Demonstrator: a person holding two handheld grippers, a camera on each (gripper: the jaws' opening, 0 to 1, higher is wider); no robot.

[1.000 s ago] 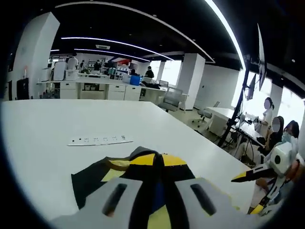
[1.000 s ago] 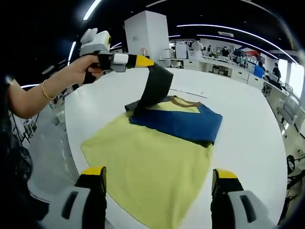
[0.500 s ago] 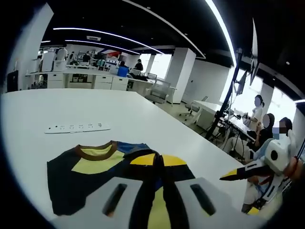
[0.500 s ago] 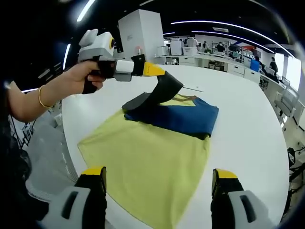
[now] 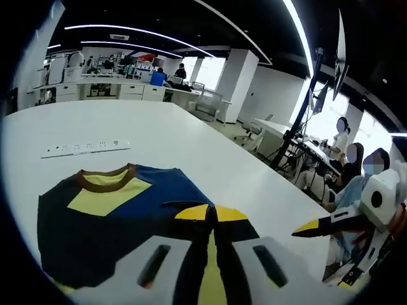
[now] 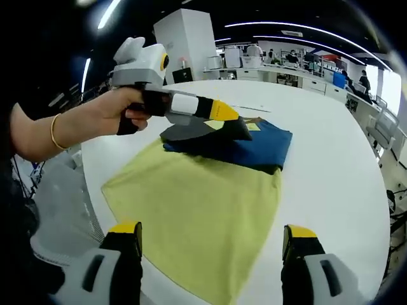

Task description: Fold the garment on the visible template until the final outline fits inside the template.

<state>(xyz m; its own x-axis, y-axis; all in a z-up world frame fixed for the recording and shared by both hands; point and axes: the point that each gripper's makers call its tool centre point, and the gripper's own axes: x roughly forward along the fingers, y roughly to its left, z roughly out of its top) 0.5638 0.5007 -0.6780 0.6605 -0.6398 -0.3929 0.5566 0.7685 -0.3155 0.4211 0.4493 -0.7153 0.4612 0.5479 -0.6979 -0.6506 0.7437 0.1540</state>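
Note:
The garment (image 6: 254,145) is a blue and black shirt with a yellow patch and a brown collar (image 5: 105,178). It lies folded at the far end of the yellow template cloth (image 6: 197,203). My left gripper (image 6: 226,114) is held low over the shirt and is shut on a dark flap of it (image 6: 203,130). In the left gripper view its jaws (image 5: 213,213) are closed on that dark fabric. My right gripper (image 6: 211,232) stands open above the near part of the yellow cloth with nothing in it. Its yellow tip (image 5: 318,223) comes in from the right of the left gripper view.
A white power strip (image 5: 86,147) lies on the white table (image 6: 343,165) beyond the shirt. A person's hand (image 6: 127,108) with a bracelet holds the left gripper. Seated people (image 5: 356,171) and desks stand past the table's edge. A white pillar (image 6: 184,41) rises behind.
The left gripper has come down and across with the dark flap, from lifted high to lying almost on the folded shirt. The right gripper has stayed open and still.

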